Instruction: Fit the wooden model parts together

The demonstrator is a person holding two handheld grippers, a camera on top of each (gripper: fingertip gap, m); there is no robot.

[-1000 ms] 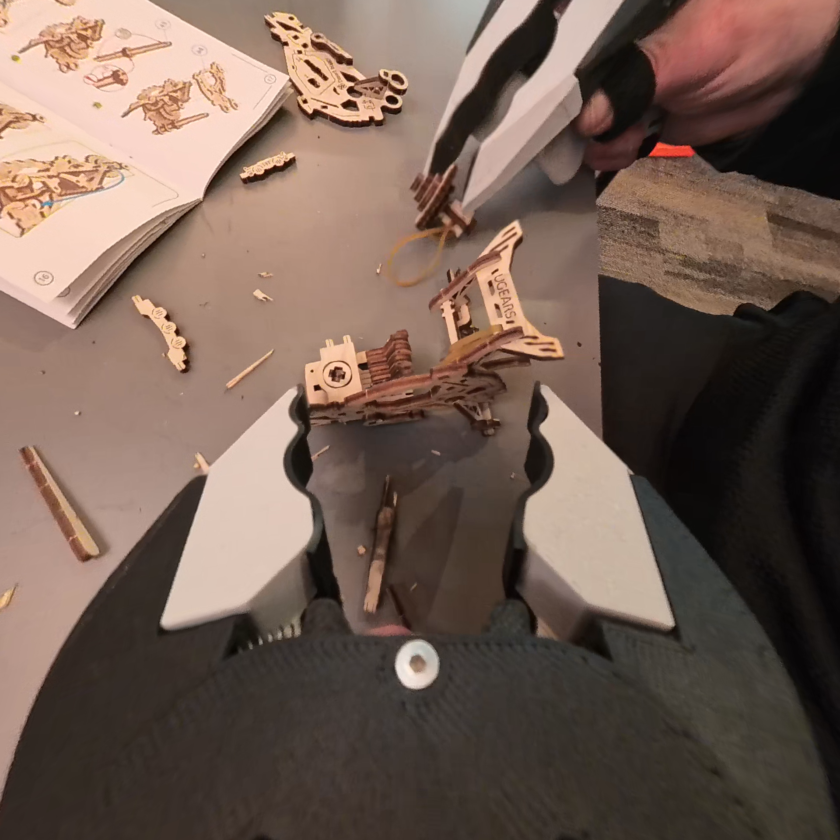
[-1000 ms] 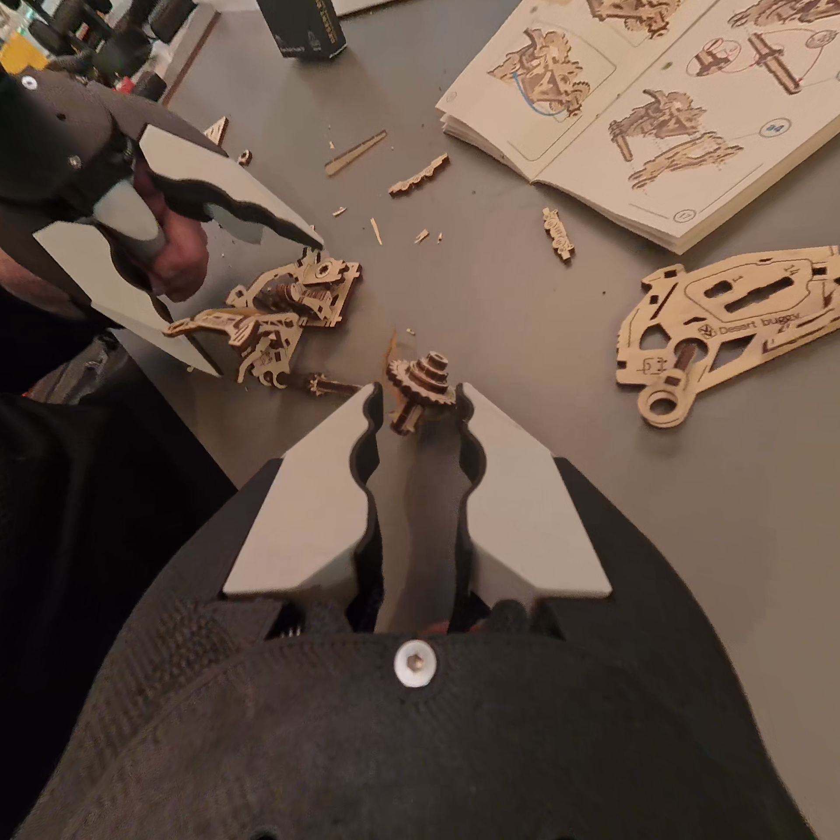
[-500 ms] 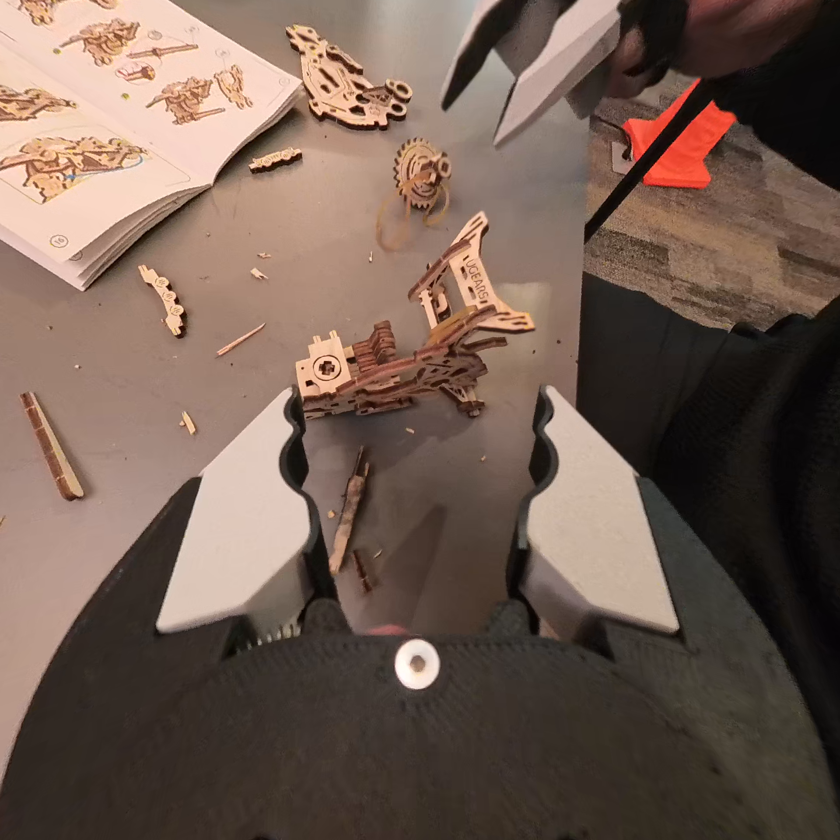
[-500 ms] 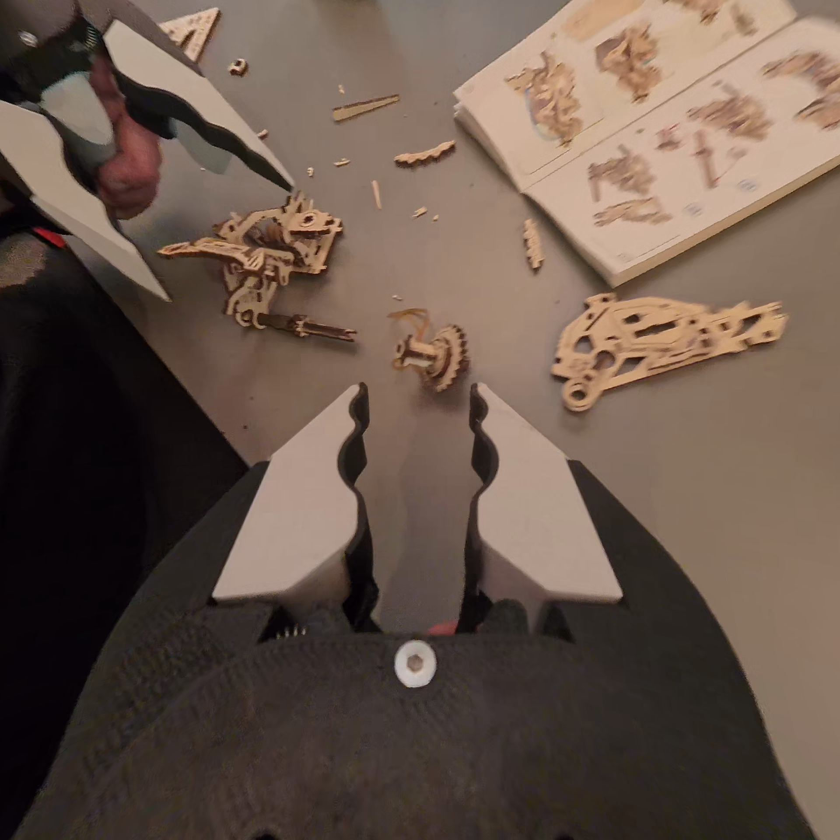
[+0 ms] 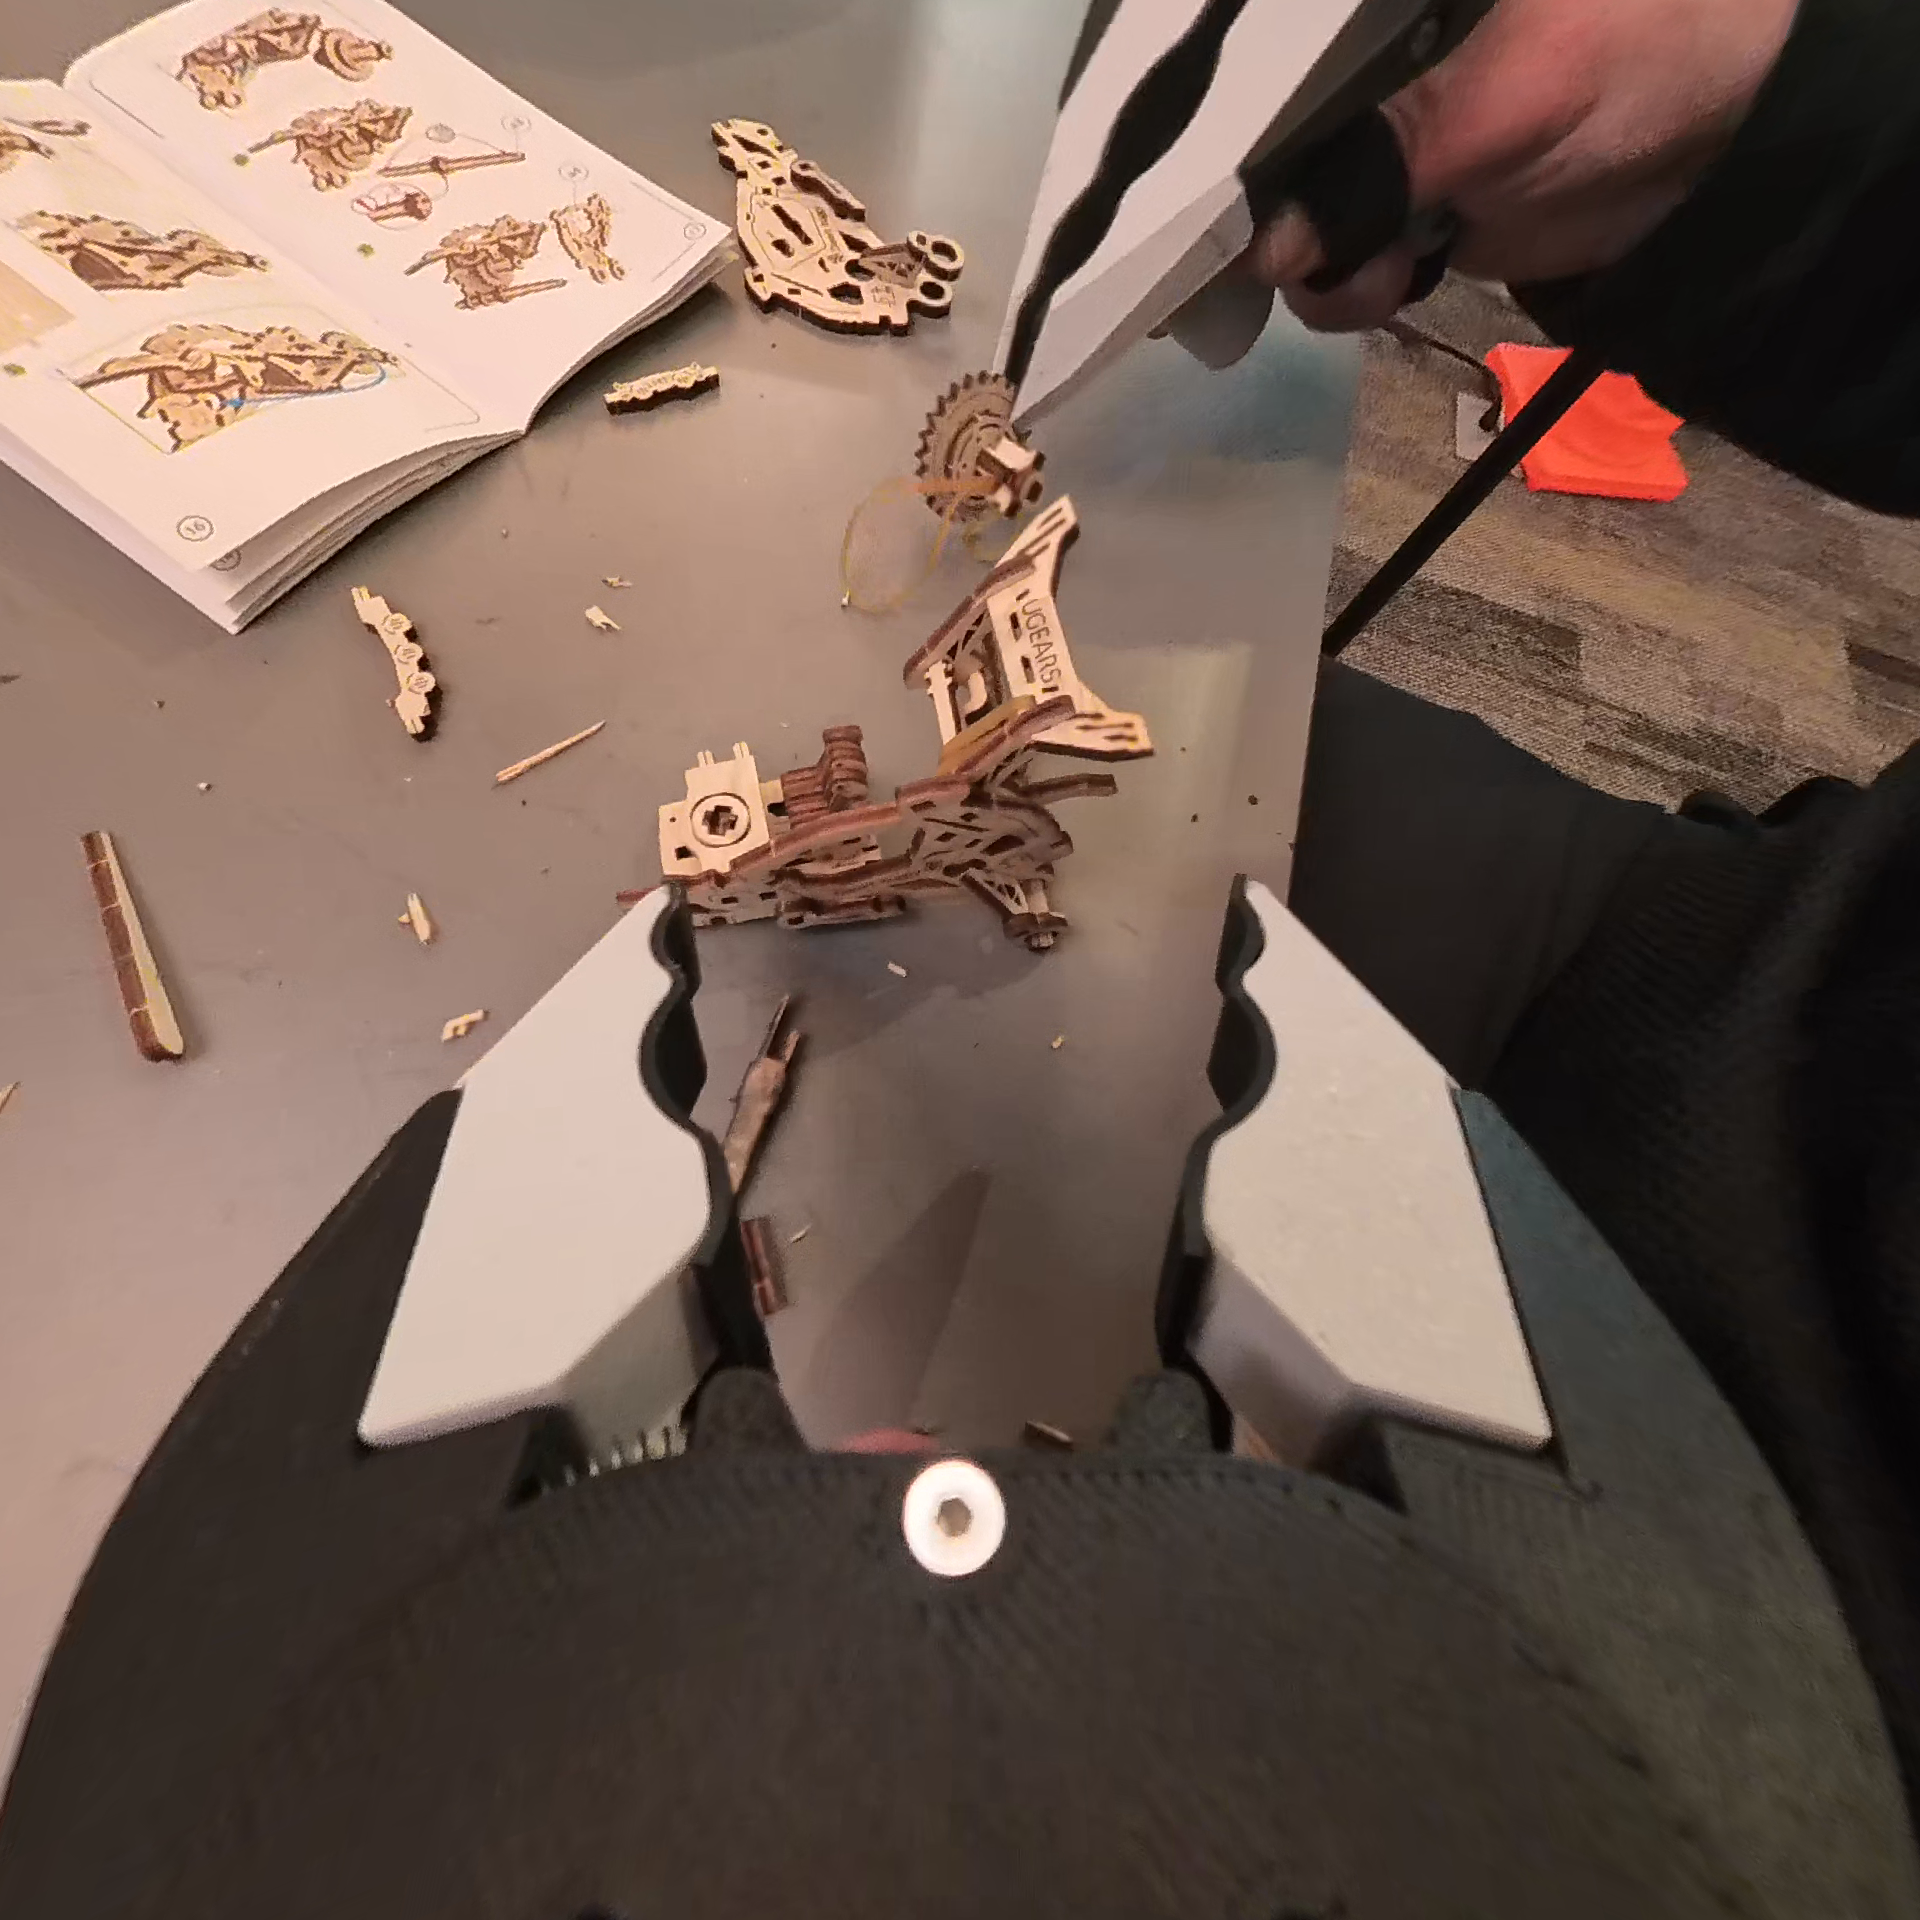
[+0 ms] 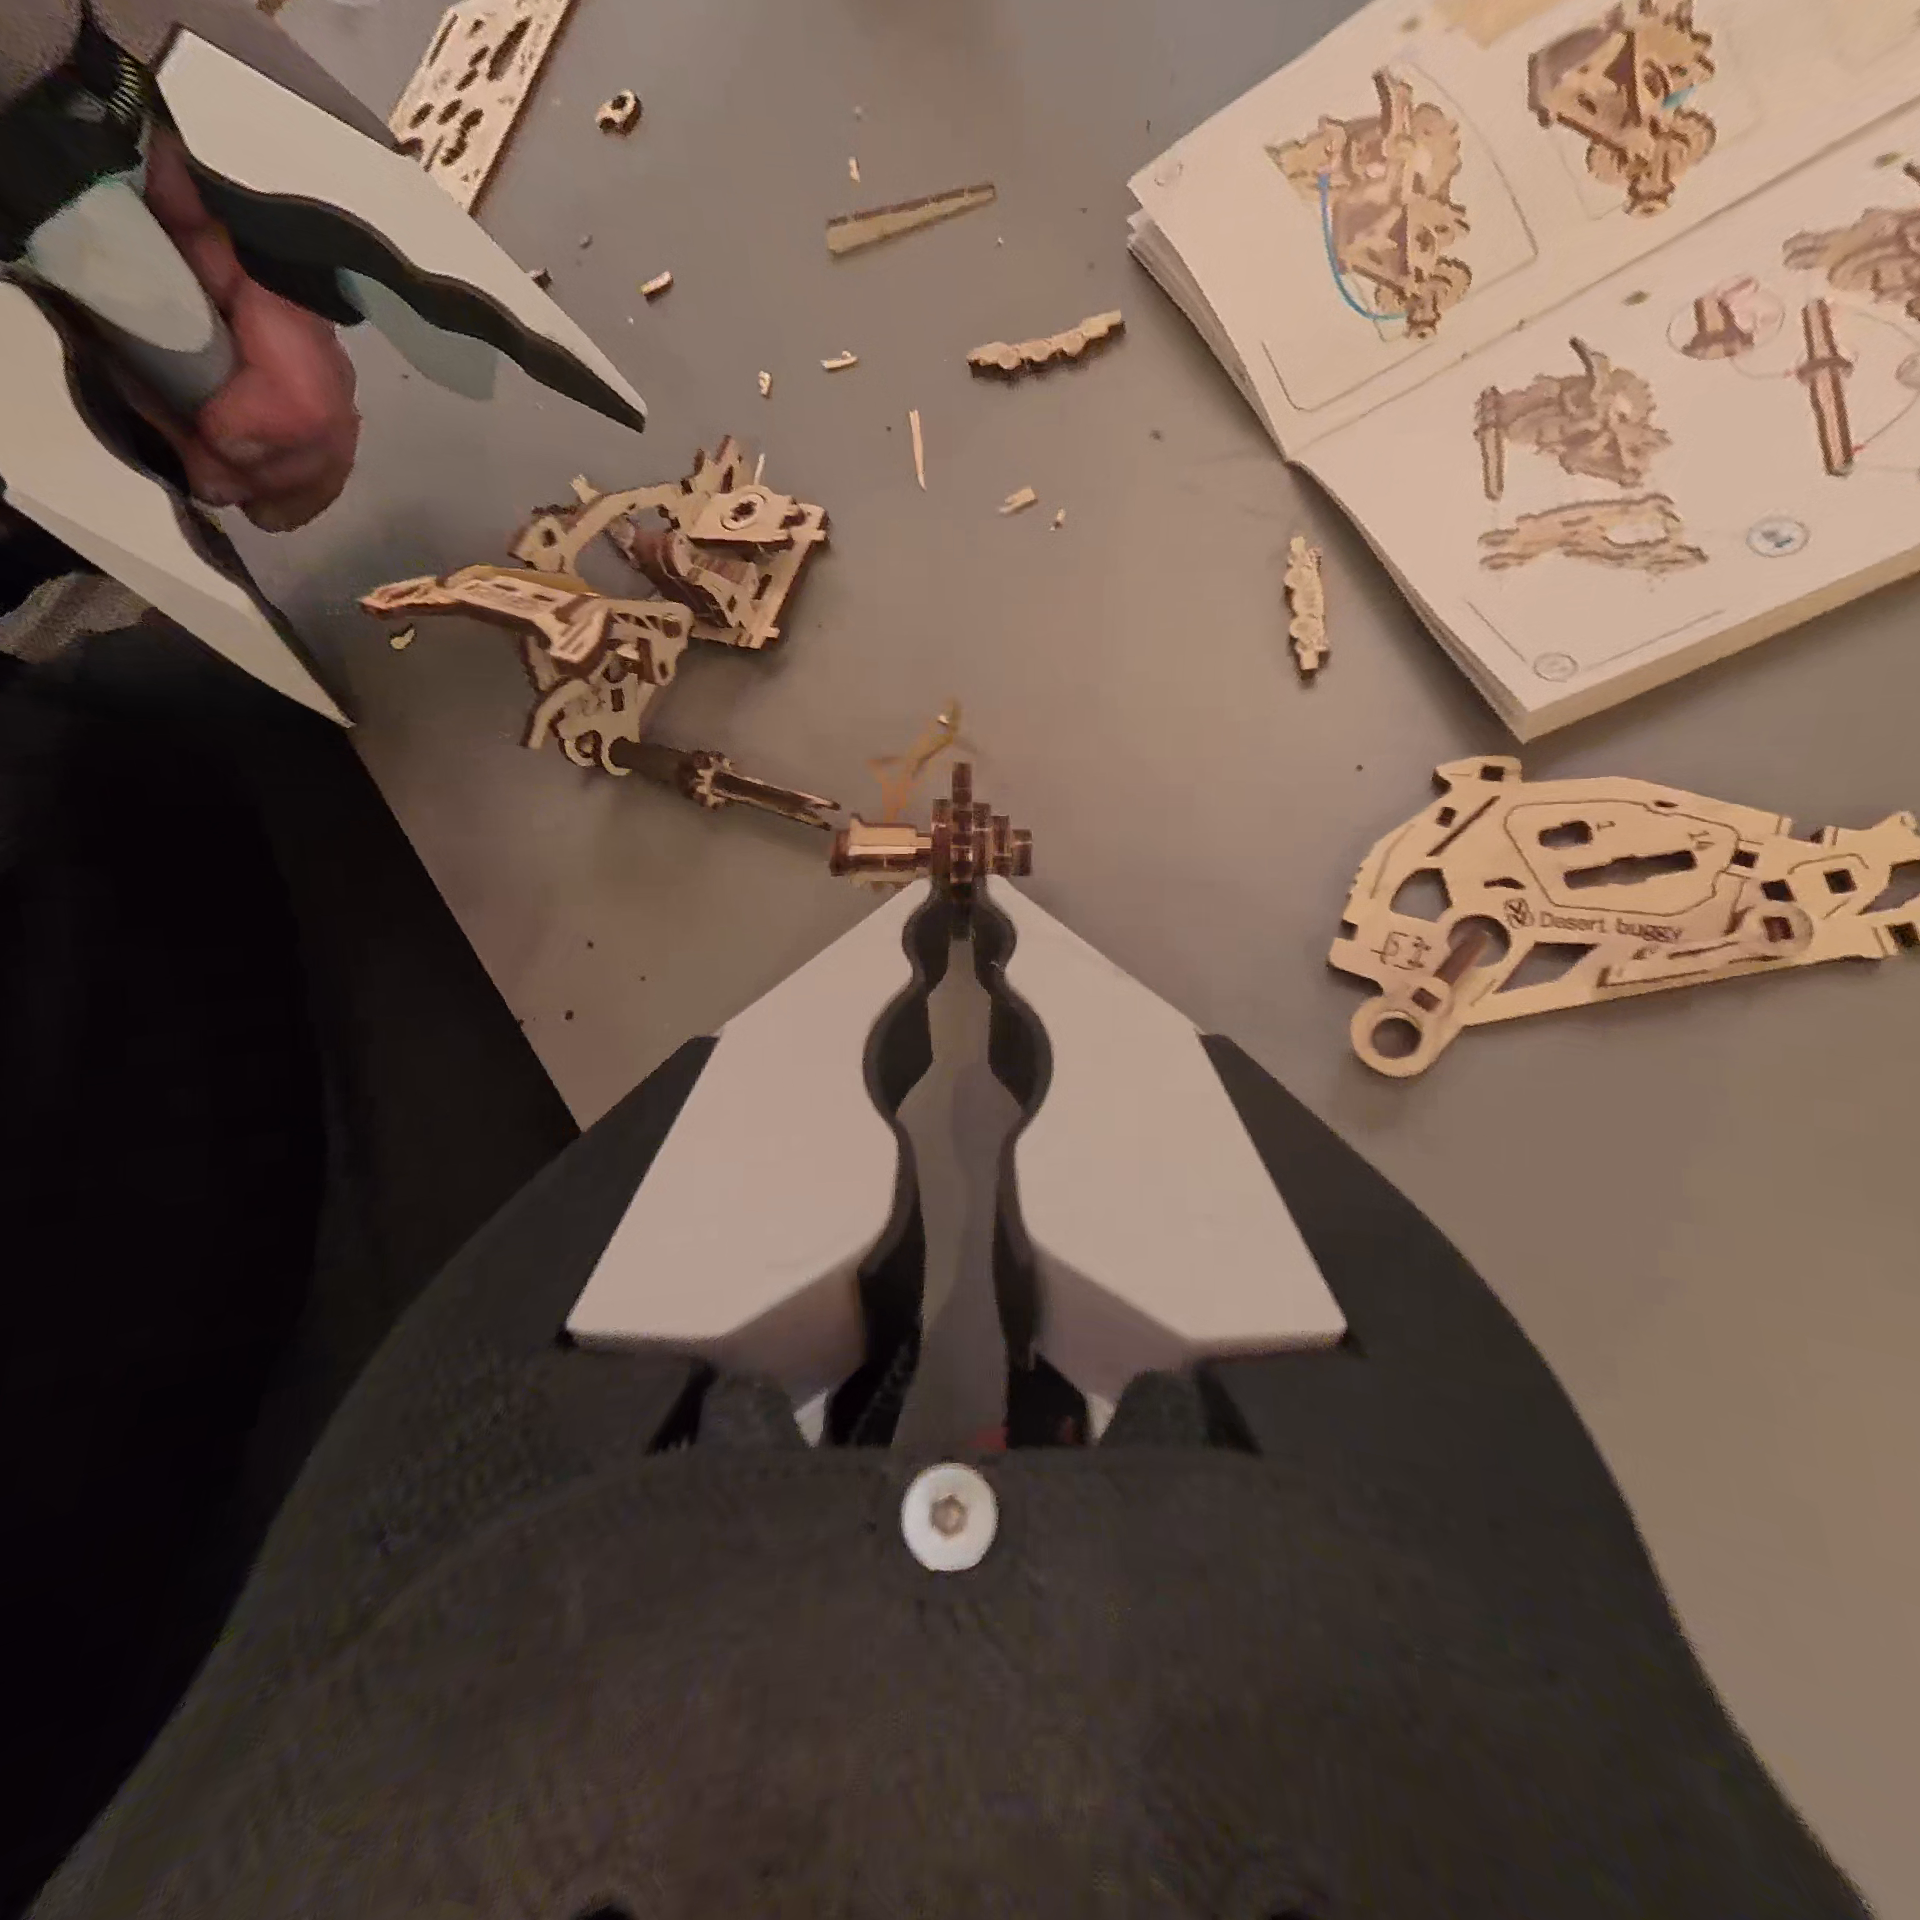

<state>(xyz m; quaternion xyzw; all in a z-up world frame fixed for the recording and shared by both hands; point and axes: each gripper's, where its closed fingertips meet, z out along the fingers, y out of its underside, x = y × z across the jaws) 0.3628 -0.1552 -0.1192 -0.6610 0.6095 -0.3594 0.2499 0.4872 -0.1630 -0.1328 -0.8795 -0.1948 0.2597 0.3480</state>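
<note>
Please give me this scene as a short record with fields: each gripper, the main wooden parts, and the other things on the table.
left gripper: open, empty, just before the chassis
right gripper: shut on gear
gear: stepped, on a short shaft, rubber band hanging from it
chassis: half-built, standing on the table
side panel: lying flat
booklet: open
scraps: wood chips scattered

Smooth grey table [image 5: 260,935], laser-cut wooden gear [image 6: 961,842], paper booklet [image 5: 312,312]

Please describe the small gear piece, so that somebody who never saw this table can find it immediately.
On the grey table, start from the open instruction booklet. Nearer, between the half-built wooden frame and a flat cut-out panel, the right gripper pinches it: the gear piece, a toothed wheel on a stubby axle.
</note>
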